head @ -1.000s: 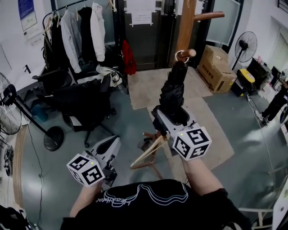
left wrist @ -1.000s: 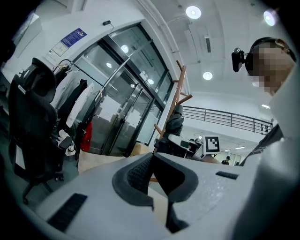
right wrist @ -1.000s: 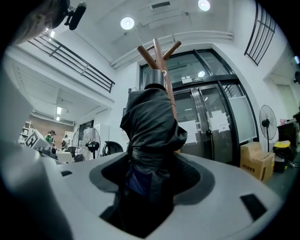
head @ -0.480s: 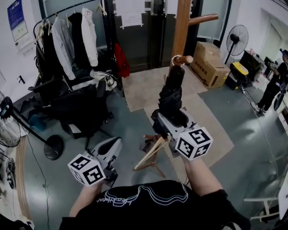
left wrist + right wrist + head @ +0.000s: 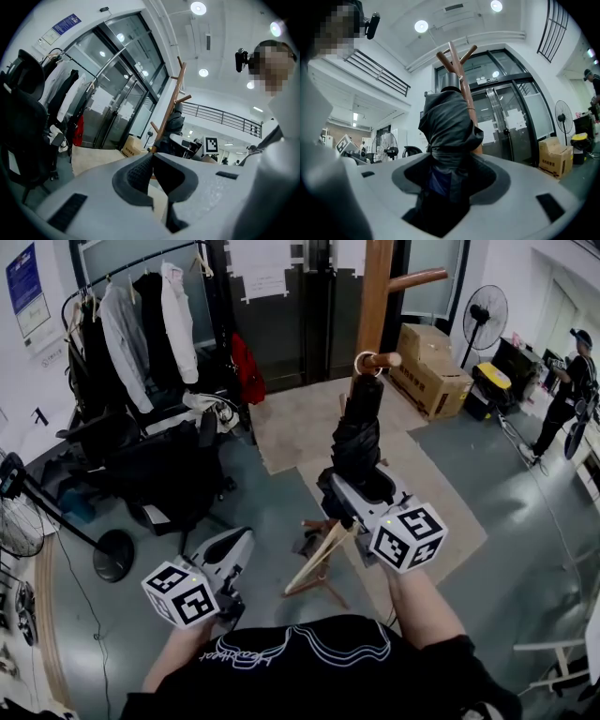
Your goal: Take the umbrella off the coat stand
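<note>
A furled black umbrella (image 5: 357, 432) hangs from a short peg (image 5: 384, 360) of the wooden coat stand (image 5: 377, 287) by its loop. My right gripper (image 5: 353, 486) holds its lower part level. In the right gripper view the dark fabric (image 5: 449, 122) fills the gap between the jaws of the right gripper (image 5: 450, 176); they have just been closing on it. My left gripper (image 5: 239, 542) hangs low at the left, apart from the stand. Seen in its own view, the left gripper (image 5: 152, 157) has its tips touching with nothing between them.
The stand's splayed wooden feet (image 5: 319, 563) sit just in front of me on a tan mat (image 5: 441, 502). A clothes rack with coats (image 5: 141, 315), a dark office chair (image 5: 169, 465) and a floor fan (image 5: 28, 502) stand at the left. Cardboard boxes (image 5: 431, 367), another fan (image 5: 487, 315) and a person (image 5: 562, 399) are at the right.
Both grippers stay about where they were, the right one still around the umbrella. The head view has drifted a little, and the person at the far right has moved.
</note>
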A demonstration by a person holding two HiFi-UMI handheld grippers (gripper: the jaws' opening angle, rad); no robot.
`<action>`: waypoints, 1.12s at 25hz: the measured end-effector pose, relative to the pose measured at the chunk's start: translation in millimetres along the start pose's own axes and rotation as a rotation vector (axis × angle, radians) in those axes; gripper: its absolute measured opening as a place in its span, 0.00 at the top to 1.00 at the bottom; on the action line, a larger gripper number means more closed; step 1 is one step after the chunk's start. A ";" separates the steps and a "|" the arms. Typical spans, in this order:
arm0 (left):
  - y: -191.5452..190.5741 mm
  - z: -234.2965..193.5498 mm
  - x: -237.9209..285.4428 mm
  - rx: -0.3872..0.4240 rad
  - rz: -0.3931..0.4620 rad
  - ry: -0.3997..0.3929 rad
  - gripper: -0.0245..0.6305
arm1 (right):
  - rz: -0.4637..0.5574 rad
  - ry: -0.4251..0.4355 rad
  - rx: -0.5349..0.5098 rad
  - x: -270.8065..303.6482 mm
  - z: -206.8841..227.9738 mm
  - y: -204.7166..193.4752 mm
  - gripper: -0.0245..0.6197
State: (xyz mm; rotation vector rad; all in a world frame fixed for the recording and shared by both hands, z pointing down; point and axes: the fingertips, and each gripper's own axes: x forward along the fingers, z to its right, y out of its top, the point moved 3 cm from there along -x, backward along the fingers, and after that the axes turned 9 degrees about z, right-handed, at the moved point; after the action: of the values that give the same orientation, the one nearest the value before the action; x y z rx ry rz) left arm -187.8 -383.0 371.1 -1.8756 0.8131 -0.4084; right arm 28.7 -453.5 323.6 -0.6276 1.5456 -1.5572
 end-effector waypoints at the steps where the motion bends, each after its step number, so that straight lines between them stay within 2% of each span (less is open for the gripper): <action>1: 0.3 -0.1 -0.4 -0.001 0.000 -0.002 0.95 | 0.007 0.002 -0.003 -0.7 -1.1 2.0 0.57; 13: 4.2 -9.9 -17.9 0.008 0.022 -0.042 0.95 | 0.063 -0.027 -0.058 -9.7 -19.6 20.4 0.57; 21: 12.9 -1.6 -19.9 0.007 0.042 -0.074 0.95 | 0.081 -0.023 -0.087 -22.9 -37.6 43.0 0.57; 28: 21.8 11.1 -28.9 0.025 0.049 -0.131 0.95 | 0.089 0.008 -0.074 -47.4 -73.8 49.8 0.57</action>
State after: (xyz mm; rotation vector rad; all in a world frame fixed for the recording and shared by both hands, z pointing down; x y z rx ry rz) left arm -209.5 -361.3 348.9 -1.8346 0.7605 -0.2614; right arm 3.3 -368.1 276.2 -0.5860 1.6213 -1.4440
